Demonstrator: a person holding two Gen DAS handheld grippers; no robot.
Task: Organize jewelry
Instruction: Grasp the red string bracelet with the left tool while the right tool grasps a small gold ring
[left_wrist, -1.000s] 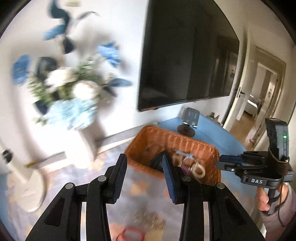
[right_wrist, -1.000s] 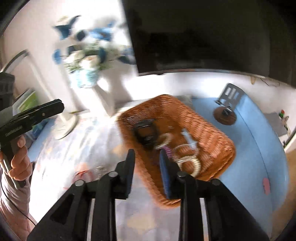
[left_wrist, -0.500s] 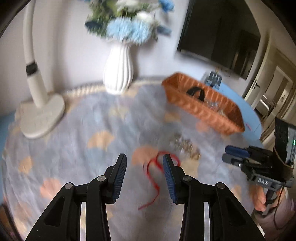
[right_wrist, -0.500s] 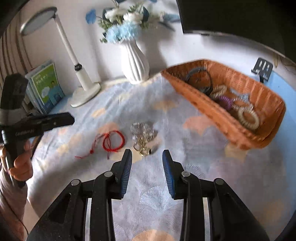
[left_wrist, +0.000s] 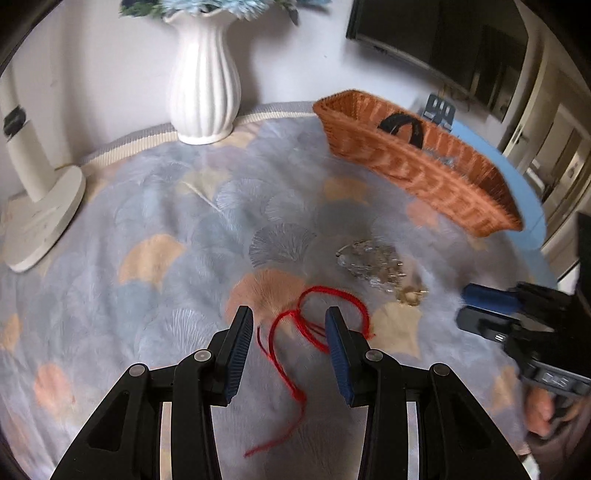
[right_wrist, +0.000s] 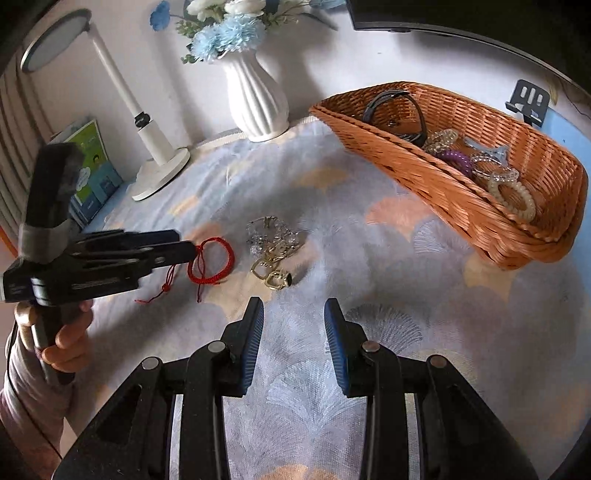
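Holding bracelets, beads and a black band, the wicker basket sits beyond the right gripper — jaws spread, empty. The left gripper, jaws spread, straddles a red string bracelet on the patterned cloth; a crystal-and-gold chain lies just beyond — near a white vase.

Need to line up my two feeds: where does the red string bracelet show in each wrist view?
Left wrist: red string bracelet at lower centre, between the left gripper fingers.
Right wrist: left of centre, at the left gripper's tip.
Shared landmark: the crystal and gold chain pile beside it.
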